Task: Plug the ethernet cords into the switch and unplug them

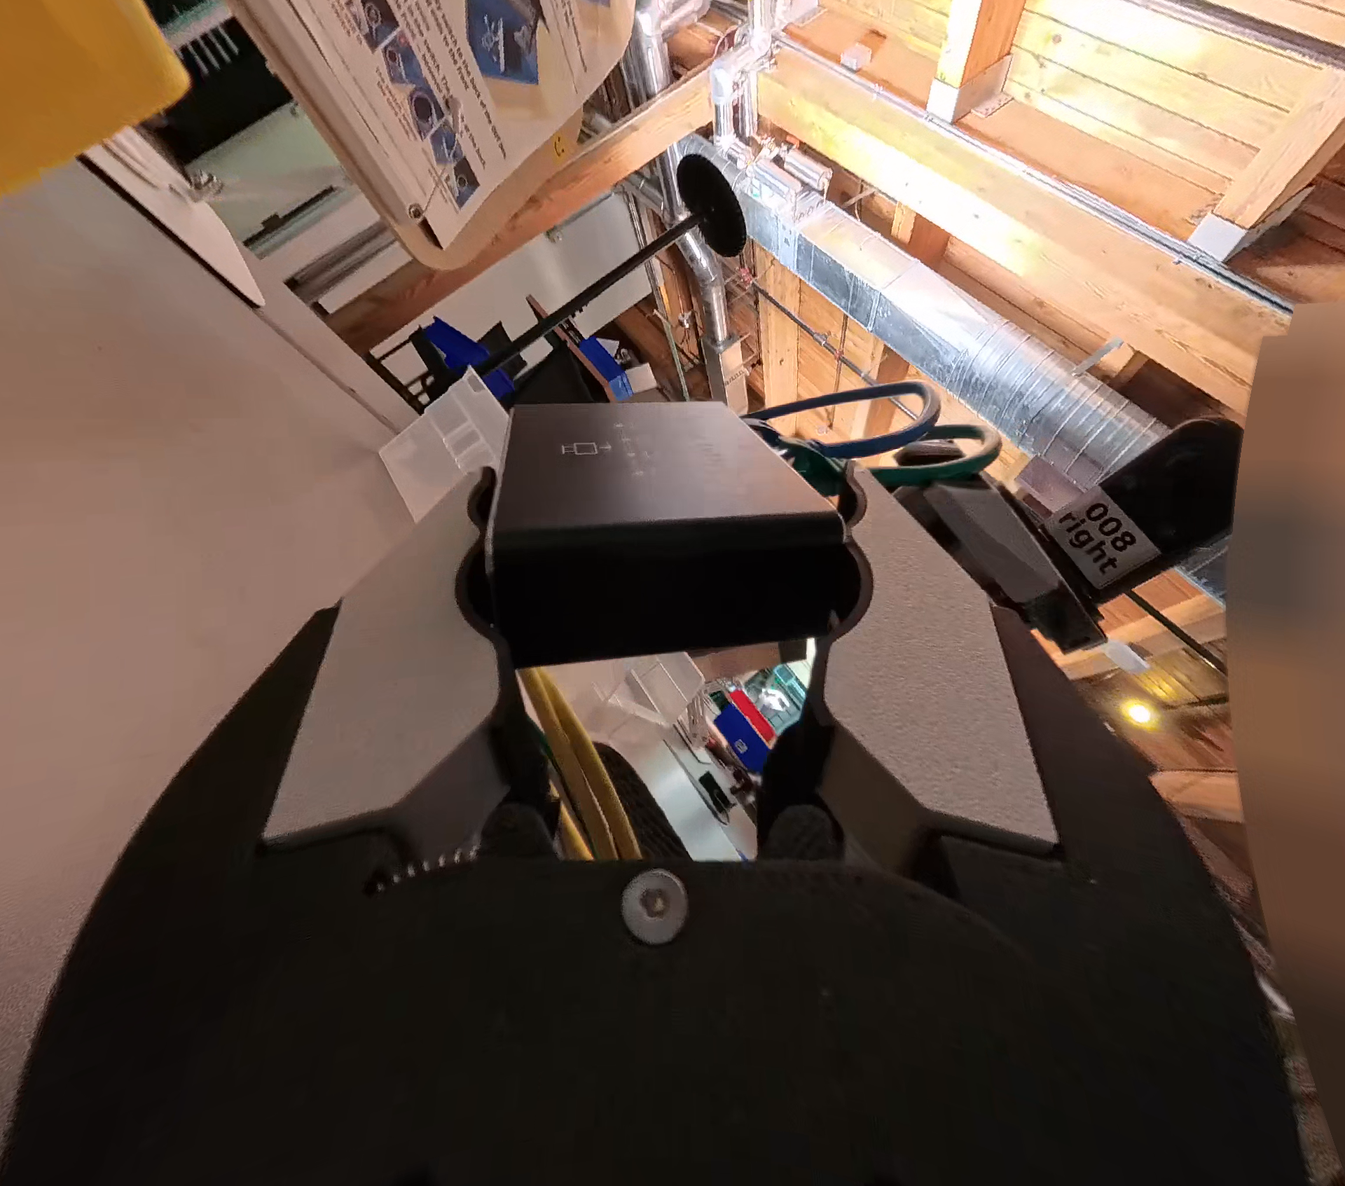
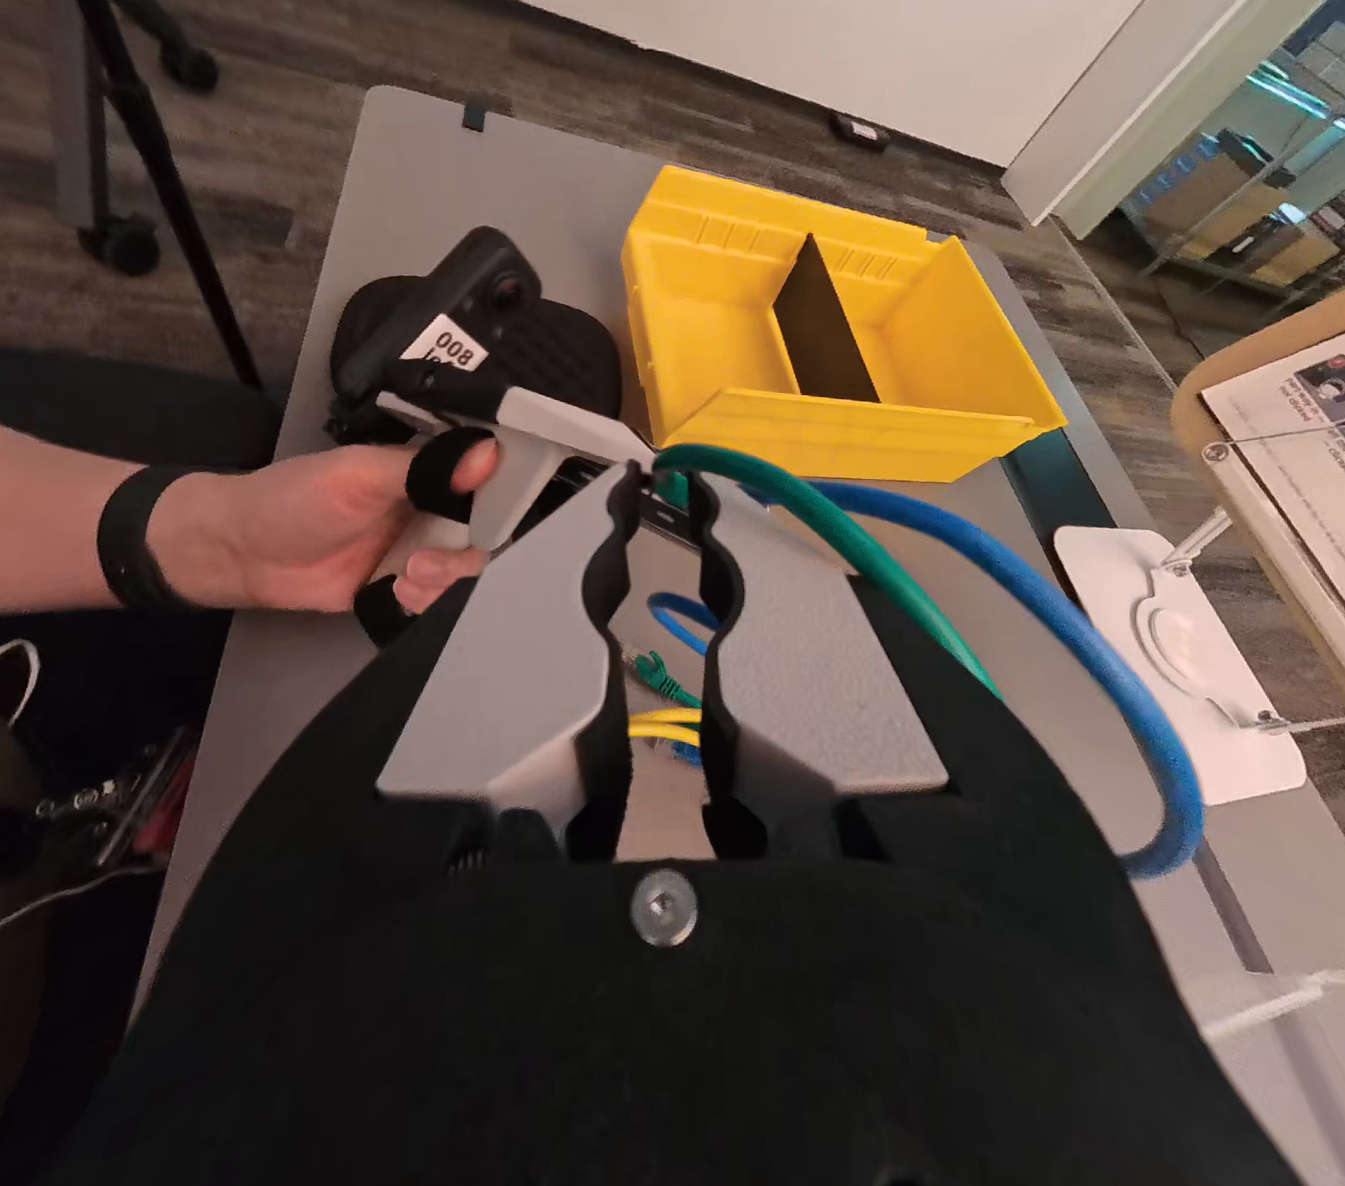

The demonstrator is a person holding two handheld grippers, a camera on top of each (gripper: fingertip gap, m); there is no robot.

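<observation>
My left gripper is shut on the black switch and holds it in the air, tilted up toward the ceiling. A green cord and a blue cord run to the switch's far face; the ports are hidden. In the right wrist view my right gripper is shut on the green cord's plug, right at the switch. The green cord and the blue cord loop away to the right. The left gripper shows there, held by a hand.
A yellow divided bin stands on the grey table behind the switch. A loose green plug and a yellow cord lie on the table below my right fingers. A white stand base sits at the right edge.
</observation>
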